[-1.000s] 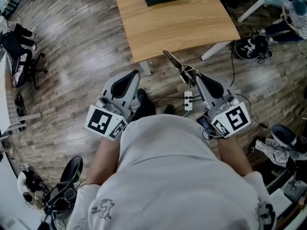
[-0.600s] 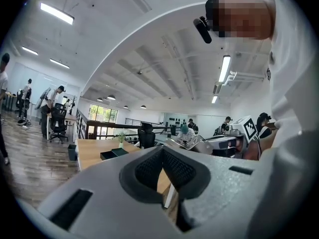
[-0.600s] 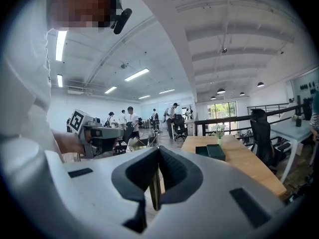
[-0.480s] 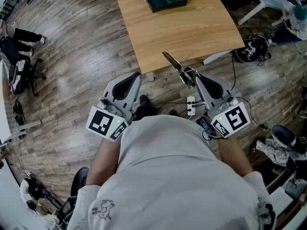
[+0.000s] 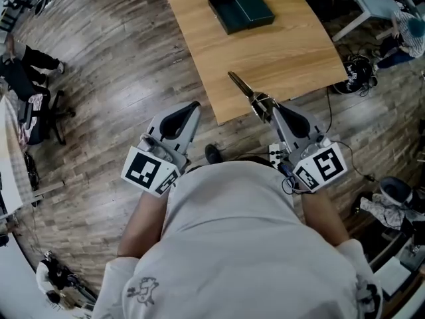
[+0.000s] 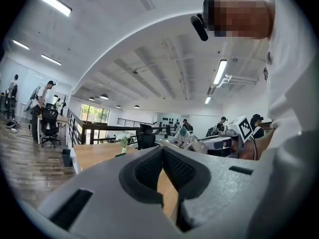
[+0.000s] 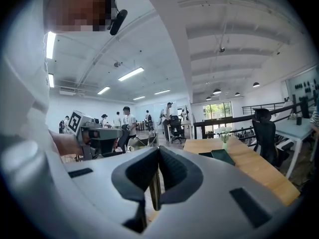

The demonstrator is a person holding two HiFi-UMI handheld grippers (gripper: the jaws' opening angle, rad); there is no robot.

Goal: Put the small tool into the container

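Small tool [image 5: 244,90]: clamped in the right gripper [image 5: 271,108], tip now over the near edge of the worktop [image 5: 285,52], closer than a second ago. Carry stage; delivery pending.
Left gripper [image 5: 190,107]: jaws together, empty, short of the worktop.
Container [image 5: 240,10]: dark green, open, toward the far edge; nothing visible inside.

Light wooden tabletop [image 5: 279,52]: near half bare. One dark green container [image 5: 240,10] lies flat toward the far end, made up of two halves side by side. A small vase [image 7: 225,136] with a plant stands just beyond it. The tabletop stands on a wood-plank floor [image 5: 113,58].
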